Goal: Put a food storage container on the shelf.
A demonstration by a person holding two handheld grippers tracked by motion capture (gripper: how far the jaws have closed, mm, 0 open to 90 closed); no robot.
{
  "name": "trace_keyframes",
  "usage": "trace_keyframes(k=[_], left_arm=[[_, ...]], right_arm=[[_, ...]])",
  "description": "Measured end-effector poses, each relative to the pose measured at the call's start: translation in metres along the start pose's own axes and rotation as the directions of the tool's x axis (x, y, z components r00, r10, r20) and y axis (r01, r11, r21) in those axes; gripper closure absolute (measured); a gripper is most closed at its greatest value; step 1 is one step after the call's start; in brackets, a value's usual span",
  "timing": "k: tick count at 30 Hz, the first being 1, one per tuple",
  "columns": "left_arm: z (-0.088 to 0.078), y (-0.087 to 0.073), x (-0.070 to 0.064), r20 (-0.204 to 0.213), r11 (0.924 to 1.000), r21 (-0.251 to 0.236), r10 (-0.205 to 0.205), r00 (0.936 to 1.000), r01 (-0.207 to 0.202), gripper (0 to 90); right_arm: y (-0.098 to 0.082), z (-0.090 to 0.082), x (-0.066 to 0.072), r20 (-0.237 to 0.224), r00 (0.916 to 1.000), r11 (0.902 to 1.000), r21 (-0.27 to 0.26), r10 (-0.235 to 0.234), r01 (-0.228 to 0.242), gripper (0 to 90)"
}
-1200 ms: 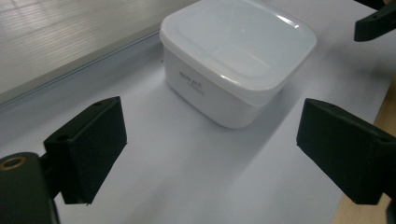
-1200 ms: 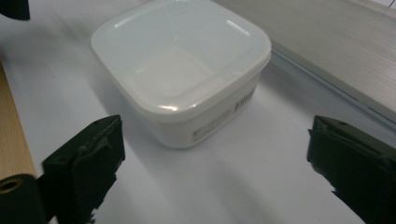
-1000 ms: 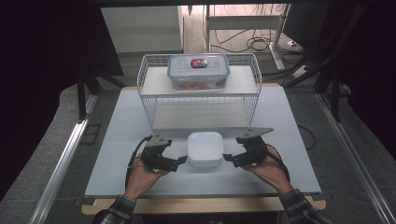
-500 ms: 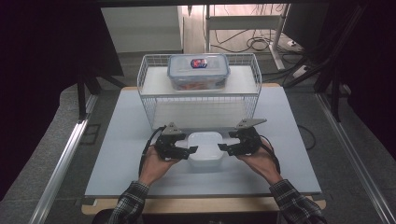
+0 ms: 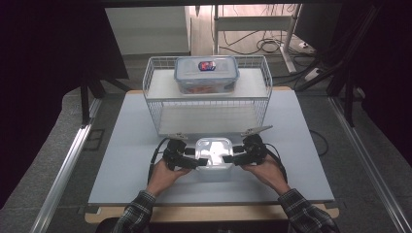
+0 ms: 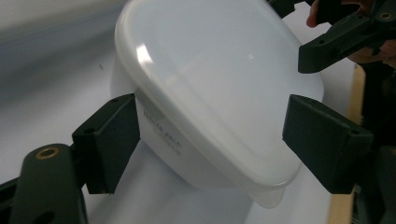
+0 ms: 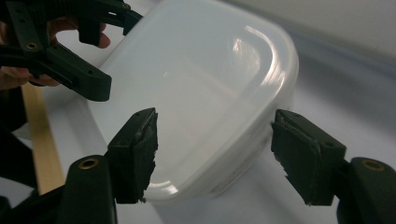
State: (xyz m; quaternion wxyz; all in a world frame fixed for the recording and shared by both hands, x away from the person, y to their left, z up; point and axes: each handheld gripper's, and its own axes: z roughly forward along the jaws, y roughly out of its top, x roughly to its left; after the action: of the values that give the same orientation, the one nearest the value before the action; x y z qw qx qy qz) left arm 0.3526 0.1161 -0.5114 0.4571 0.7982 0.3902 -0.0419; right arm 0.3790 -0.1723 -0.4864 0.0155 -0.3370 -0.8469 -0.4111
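High view: white translucent lidded plastic tub [image 5: 213,152] on pale grey table [image 5: 121,160], before white wire rack [image 5: 155,104]; left gripper [image 5: 195,162] and right gripper [image 5: 229,158] flanking.

Left gripper view: jaws just widened, astride tub, unclamped.

Right gripper view: jaws just narrowing, gaps evident, unclamped. Advisable: equal, level squeeze beneath lid rim.

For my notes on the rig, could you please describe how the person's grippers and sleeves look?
Both the left gripper and the right gripper are matt black, each with two blocky jaws, brass-coloured rivets at the joints, a grey three-cornered plate on top and a trailing black cable. The sleeves are dark plaid.
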Motion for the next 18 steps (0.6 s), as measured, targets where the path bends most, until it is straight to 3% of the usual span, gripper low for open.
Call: trace_keyframes(k=[3,4,5,8,9,12,16,18], left_arm=[[-0.006,0.000,-0.005,-0.032,0.9996,-0.003,0.027,0.9991,-0.027,25.8],[-0.011,0.000,-0.008,-0.056,0.9994,-0.017,0.028,0.9980,-0.029,32.0],[-0.017,-0.001,-0.011,-0.073,0.9991,-0.028,0.029,0.9969,-0.031,50.6],[-0.019,-0.003,-0.010,-0.064,0.9987,-0.050,0.003,0.9980,-0.006,57.8],[-0.021,-0.004,-0.009,-0.056,0.9975,-0.069,-0.020,0.9983,0.016,61.0],[-0.023,-0.004,-0.010,-0.063,0.9954,-0.093,-0.025,0.9977,0.019,66.7],[-0.025,-0.006,-0.007,-0.051,0.9926,-0.120,-0.027,0.9983,0.021,75.9],[-0.025,-0.007,-0.007,-0.050,0.9913,-0.129,-0.032,0.9982,0.025,78.2]], right_arm=[[-0.002,-0.004,0.004,0.015,0.9998,0.9999,0.002,0.014,-0.014,40.7],[-0.002,-0.006,0.006,0.023,0.9996,0.9998,0.001,0.017,-0.017,45.4],[-0.003,-0.012,0.008,0.048,0.9982,0.9993,-0.007,0.036,-0.036,53.3],[-0.005,-0.016,0.006,0.031,0.9972,0.9975,-0.024,0.067,-0.067,58.8],[-0.007,-0.018,0.005,0.022,0.9936,0.9931,-0.041,0.111,-0.110,63.6],[-0.007,-0.022,0.003,0.016,0.9886,0.9860,-0.076,0.150,-0.148,70.0],[-0.009,-0.025,0.003,0.026,0.9850,0.9781,-0.125,0.171,-0.166,78.3],[-0.010,-0.026,0.004,0.043,0.9874,0.9795,-0.140,0.153,-0.145,79.0]])
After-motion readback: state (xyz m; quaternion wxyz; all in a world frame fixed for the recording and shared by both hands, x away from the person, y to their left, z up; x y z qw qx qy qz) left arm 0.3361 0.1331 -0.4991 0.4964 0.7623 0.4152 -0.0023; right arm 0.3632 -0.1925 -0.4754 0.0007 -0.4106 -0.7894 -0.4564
